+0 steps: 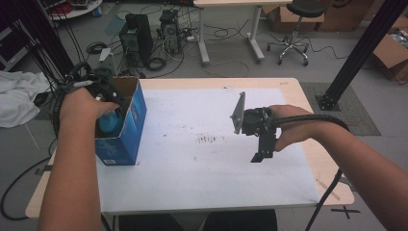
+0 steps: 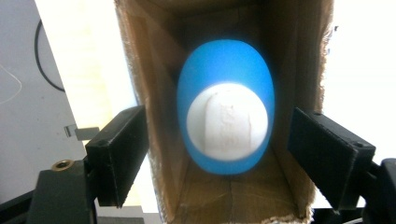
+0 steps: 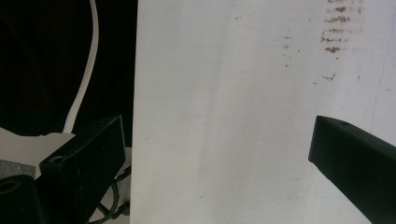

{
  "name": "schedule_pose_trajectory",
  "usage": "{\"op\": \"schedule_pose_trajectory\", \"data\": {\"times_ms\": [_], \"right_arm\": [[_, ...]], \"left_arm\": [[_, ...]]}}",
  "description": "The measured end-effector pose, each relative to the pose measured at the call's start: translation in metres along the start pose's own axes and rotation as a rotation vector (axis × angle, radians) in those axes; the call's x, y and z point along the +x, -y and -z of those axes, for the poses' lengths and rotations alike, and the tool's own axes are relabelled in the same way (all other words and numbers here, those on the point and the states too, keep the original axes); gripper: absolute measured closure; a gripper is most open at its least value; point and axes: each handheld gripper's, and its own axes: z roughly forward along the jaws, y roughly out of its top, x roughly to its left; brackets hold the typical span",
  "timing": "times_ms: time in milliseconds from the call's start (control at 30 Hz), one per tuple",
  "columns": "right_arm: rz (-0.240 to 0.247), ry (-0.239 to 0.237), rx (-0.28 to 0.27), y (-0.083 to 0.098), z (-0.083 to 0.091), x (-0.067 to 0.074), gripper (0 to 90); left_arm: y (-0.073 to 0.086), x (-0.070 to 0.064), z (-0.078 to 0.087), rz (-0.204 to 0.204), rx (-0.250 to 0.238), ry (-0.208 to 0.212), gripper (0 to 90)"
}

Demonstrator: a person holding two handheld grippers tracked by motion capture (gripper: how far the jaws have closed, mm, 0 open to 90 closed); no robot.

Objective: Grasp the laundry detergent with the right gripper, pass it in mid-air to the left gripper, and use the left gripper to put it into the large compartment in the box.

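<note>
Blue bottle [image 2: 225,93] with white cap stands inside the blue carton [image 1: 126,130] at the table's left edge. My left jaws hang apart above it, gripping nothing; right jaws wide, empty. Smooth plastic, probably light, slippery: grip the cap

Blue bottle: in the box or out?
In: the blue bottle sits inside the open-topped box, cardboard walls around it.

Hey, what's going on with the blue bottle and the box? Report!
Left gripper open above blue bottle, pads clear. Bottle inside blue box. Right gripper open, empty, over table.
</note>
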Motion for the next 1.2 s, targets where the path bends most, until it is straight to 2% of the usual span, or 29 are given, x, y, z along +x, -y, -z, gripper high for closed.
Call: {"op": "schedule_pose_trajectory", "data": {"times_ms": [100,167,267,433,500,700,900,1200], "right_arm": [[-0.001,0.001,-0.001,0.000,0.000,0.000,3.7],[-0.002,0.001,-0.003,0.000,0.001,0.001,3.8],[-0.002,0.001,-0.003,0.001,0.000,0.000,3.9],[0.000,0.002,-0.004,0.000,0.000,0.000,3.9],[-0.002,0.003,-0.003,0.000,0.000,0.000,3.8],[-0.002,0.000,-0.003,-0.001,-0.002,0.000,3.9],[0.000,0.003,-0.005,-0.002,0.000,0.001,4.0],[-0.008,0.003,-0.004,0.000,0.001,0.002,4.1]], "left_arm": [[0.001,0.000,0.002,-0.022,0.024,0.014,16.3],[0.002,0.000,0.005,-0.038,0.024,0.000,15.4],[0.003,0.000,0.011,-0.029,0.004,0.012,15.4],[0.004,0.000,0.018,-0.036,0.001,0.016,11.0],[0.005,-0.003,0.021,-0.057,0.002,0.012,10.8],[0.008,-0.009,0.035,-0.072,-0.028,0.003,5.8],[0.010,-0.015,0.047,-0.108,-0.042,-0.012,3.6],[0.015,-0.030,0.066,-0.178,-0.079,-0.037,0.2]]}}
